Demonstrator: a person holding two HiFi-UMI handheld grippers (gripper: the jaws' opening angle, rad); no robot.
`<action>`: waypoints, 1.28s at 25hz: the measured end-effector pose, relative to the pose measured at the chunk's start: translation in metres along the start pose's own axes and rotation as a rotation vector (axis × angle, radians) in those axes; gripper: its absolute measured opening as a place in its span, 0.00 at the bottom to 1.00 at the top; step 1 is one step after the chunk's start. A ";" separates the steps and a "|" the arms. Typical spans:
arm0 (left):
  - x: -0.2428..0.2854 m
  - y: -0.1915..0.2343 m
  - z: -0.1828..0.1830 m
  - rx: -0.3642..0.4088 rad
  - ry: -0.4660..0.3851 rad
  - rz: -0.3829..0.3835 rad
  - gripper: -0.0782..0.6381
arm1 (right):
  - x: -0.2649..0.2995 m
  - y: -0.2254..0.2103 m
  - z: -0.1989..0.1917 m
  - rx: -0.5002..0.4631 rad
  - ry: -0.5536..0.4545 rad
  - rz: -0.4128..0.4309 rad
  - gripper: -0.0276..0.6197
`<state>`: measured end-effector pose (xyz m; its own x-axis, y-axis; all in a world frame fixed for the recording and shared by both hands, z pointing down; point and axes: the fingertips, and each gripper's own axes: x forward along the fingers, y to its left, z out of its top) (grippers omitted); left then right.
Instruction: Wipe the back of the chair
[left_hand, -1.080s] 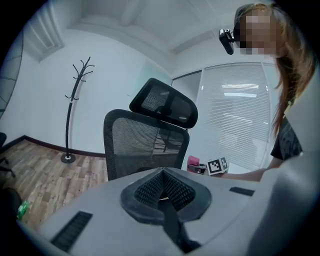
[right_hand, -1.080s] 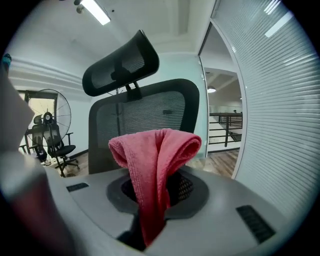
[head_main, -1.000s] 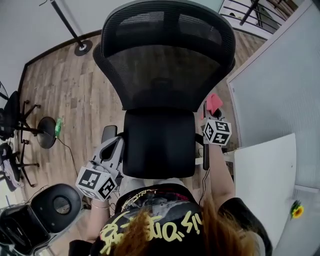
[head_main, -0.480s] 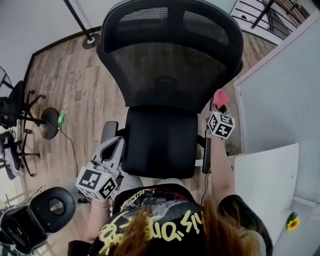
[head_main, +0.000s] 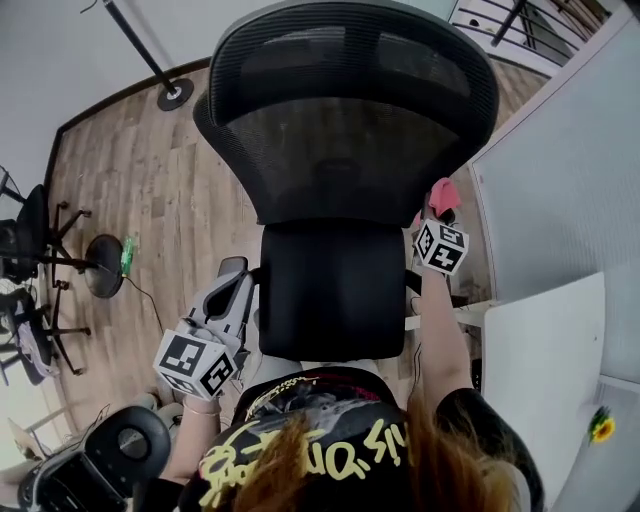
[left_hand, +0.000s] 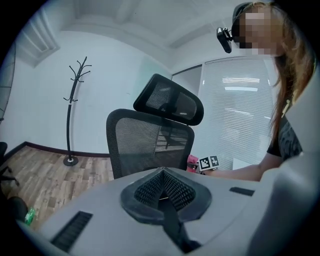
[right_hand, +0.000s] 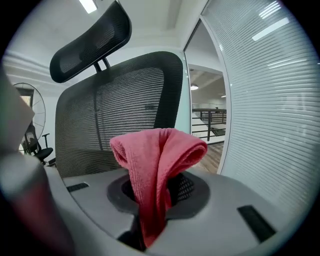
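Note:
A black mesh office chair with a headrest stands right in front of me; its backrest fills the right gripper view. My right gripper is shut on a folded pink cloth, held just off the backrest's right edge, near the armrest. The cloth pokes out beyond the marker cube. At the seat's front left corner hangs my left gripper, shut and empty, its pads pressed together and pointed at the chair from a distance.
A white frosted partition and a white desk close in on the right. Left on the wooden floor are a coat stand base, other chair bases and a black chair.
The right gripper with the pink cloth has moved up and forward along the chair's right side toward the backrest edge. The left gripper has barely shifted.

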<state>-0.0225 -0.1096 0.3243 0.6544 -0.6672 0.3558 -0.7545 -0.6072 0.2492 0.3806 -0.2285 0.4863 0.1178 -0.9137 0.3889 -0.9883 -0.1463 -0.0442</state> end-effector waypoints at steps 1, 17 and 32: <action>0.002 0.002 0.001 0.001 0.001 -0.010 0.10 | 0.000 0.000 -0.001 0.002 -0.002 -0.014 0.16; 0.014 0.037 0.006 0.030 0.023 -0.087 0.10 | 0.005 0.041 0.000 -0.006 -0.012 -0.070 0.16; 0.025 0.073 -0.018 -0.021 0.046 -0.093 0.10 | 0.011 0.125 0.000 0.007 -0.021 0.006 0.16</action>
<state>-0.0621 -0.1630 0.3681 0.7189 -0.5879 0.3710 -0.6920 -0.6561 0.3012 0.2584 -0.2570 0.4847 0.1141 -0.9225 0.3688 -0.9882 -0.1436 -0.0534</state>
